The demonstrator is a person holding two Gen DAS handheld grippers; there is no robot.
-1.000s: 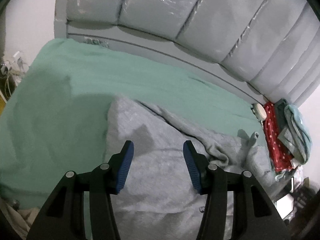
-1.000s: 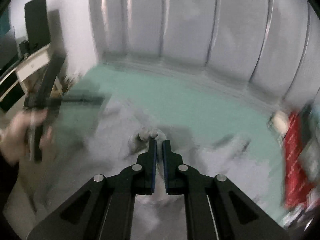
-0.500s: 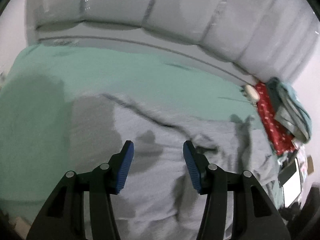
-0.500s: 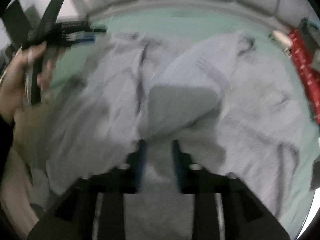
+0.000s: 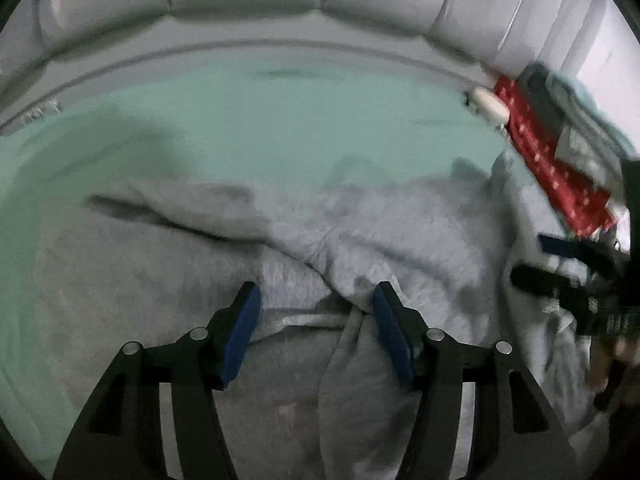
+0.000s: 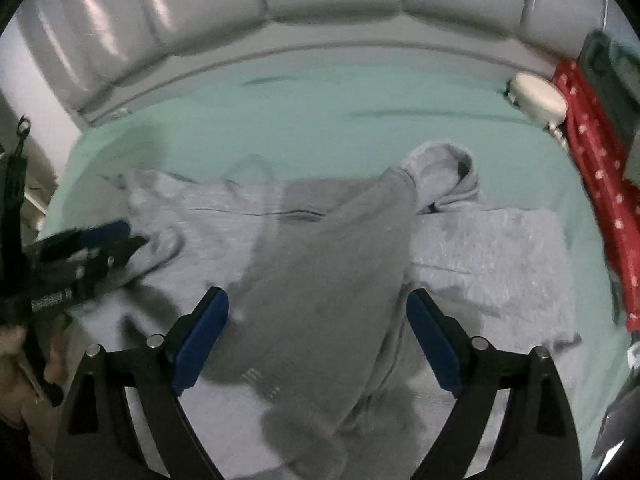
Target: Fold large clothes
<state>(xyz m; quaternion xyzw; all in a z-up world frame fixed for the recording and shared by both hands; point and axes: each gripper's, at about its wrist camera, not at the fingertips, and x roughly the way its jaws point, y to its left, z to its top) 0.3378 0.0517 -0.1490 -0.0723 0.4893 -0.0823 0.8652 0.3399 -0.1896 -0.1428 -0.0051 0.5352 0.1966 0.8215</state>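
The rumpled light grey fleece garment (image 6: 480, 248) lay spread across the mint-green bed sheet (image 6: 320, 112), below the padded grey headboard (image 6: 320, 8). The right tool (image 6: 318, 334) hung over a long sleeve fold, its 2 blue-padded jaws wide apart after just opening, cloth beneath them but unpinched. The left tool (image 5: 316, 330) also stood apart, having just widened, above a bunched ridge of the garment. A red dotted cloth (image 5: 560, 176) lay at the bed's right edge.
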